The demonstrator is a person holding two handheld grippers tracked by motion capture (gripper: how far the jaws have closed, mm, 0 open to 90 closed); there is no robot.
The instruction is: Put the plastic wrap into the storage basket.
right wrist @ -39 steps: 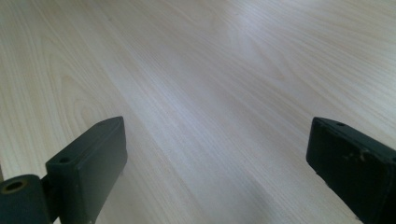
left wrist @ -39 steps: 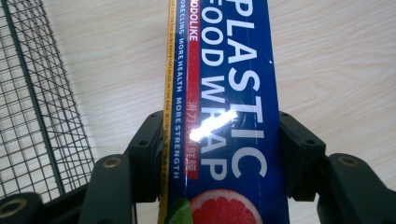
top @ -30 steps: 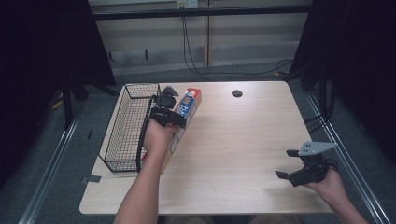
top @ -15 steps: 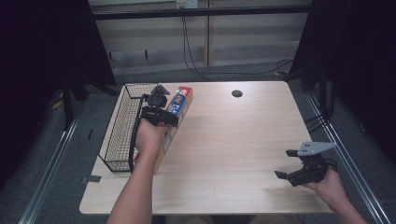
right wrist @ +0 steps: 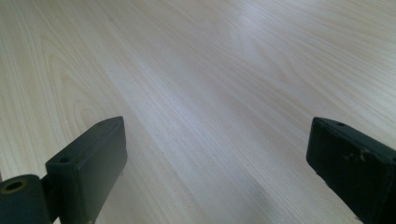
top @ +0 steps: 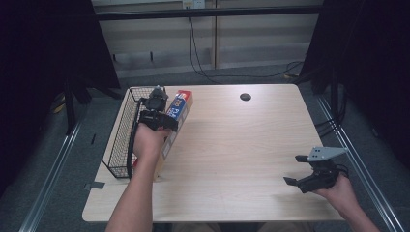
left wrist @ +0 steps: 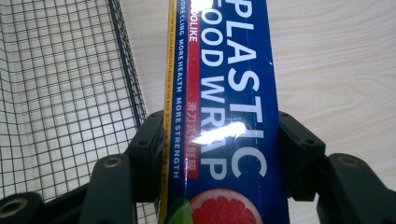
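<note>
A long blue box of plastic wrap (top: pixel 180 107) with a red end lies lengthwise beside the right rim of the black wire basket (top: pixel 121 133). My left gripper (top: pixel 162 121) is shut on the box from above. In the left gripper view both black jaws press the sides of the box (left wrist: pixel 224 93), at my left gripper (left wrist: pixel 219 149), and the basket mesh (left wrist: pixel 60 93) lies to its left. My right gripper (top: pixel 302 173) hovers open near the table's front right. In the right gripper view its jaws (right wrist: pixel 215 154) stand wide apart over bare wood.
The light wooden table (top: pixel 241 154) has a dark round cable hole (top: pixel 245 96) at the back middle. The basket stands along the left edge. Dark curtains and metal frame rails surround the table.
My left hand has carried the plastic wrap box a little to the left, closer to the basket's rim. The right gripper has stayed in place.
</note>
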